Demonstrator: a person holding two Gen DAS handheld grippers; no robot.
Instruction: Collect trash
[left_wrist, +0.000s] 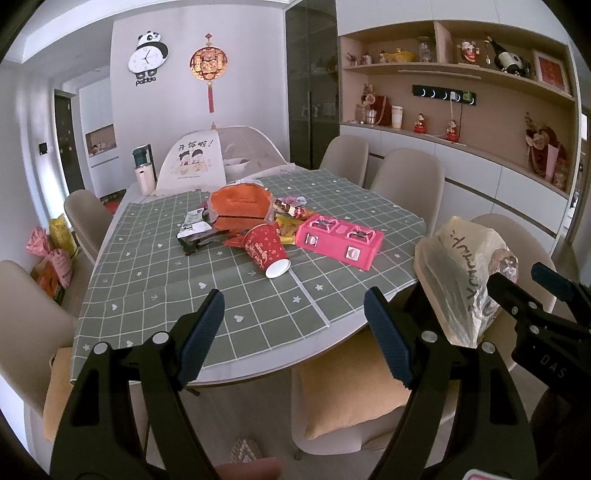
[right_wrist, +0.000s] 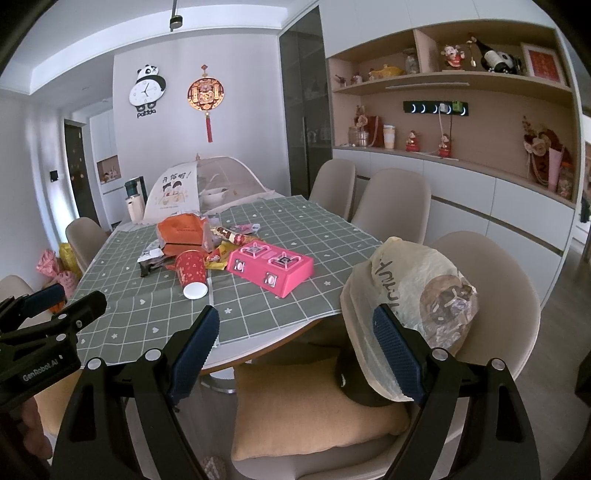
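- Two grippers show in the left wrist view: the left gripper (left_wrist: 294, 334) hangs wide open and empty over the near table edge (left_wrist: 280, 365); the right gripper (left_wrist: 517, 278) sits beside a plastic bag (left_wrist: 461, 266), its hold unclear.
- Trash pile (left_wrist: 236, 218), red paper cup (left_wrist: 266, 251) on its side, and pink toy stove (left_wrist: 340, 238) lie mid-table.
- Right wrist view: the right gripper (right_wrist: 295, 352) is wide open, the plastic bag (right_wrist: 410, 288) against its right finger (right_wrist: 395, 350), not clamped; the cup (right_wrist: 191, 271) lies beside the stove (right_wrist: 271, 266).
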